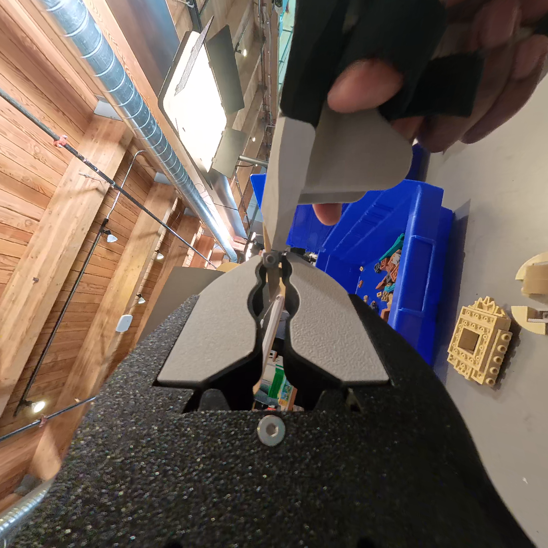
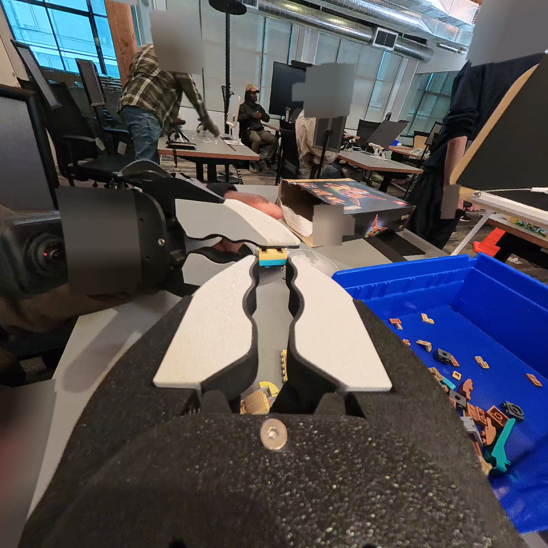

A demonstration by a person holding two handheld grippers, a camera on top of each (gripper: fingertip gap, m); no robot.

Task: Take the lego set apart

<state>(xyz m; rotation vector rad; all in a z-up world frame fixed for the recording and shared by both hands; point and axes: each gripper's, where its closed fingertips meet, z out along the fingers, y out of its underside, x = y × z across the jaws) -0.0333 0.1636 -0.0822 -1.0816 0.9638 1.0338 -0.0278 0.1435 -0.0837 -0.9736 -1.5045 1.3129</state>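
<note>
Two jaws pinching one small yellow-and-teal stacked brick piece; we'd keep both grips square, pressing evenly.

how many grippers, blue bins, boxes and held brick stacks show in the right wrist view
grippers: 2 (left, right)
blue bin: 1
box: 1
brick stack: 1
total: 5
</note>
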